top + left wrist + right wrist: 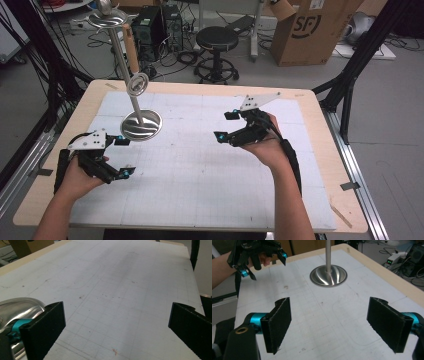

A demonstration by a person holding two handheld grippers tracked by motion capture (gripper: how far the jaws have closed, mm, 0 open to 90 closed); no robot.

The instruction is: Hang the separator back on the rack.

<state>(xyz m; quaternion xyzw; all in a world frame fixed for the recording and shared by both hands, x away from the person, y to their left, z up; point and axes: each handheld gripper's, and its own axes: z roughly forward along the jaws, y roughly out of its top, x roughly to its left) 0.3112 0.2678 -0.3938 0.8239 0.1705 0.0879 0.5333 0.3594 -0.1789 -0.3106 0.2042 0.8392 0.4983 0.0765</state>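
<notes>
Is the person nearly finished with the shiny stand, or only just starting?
Only just starting, it looks like. Nothing seems done yet: the metal stand is upright on the white mat, untouched. In hand: nothing. The left gripper waits beside the stand's round base with open jaws, and the right gripper hovers over the mat, jaws open and empty, facing the stand. Left to do: reaching and gripping the stand, whatever follows.

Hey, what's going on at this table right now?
A person sits at a white gridded mat with a two-jaw gripper in each hand. Both the left gripper and the right gripper have their jaws open with nothing between them. A metal stand with a round base and a tall pole rests on the mat nearer the left gripper, and neither gripper touches it yet.
</notes>
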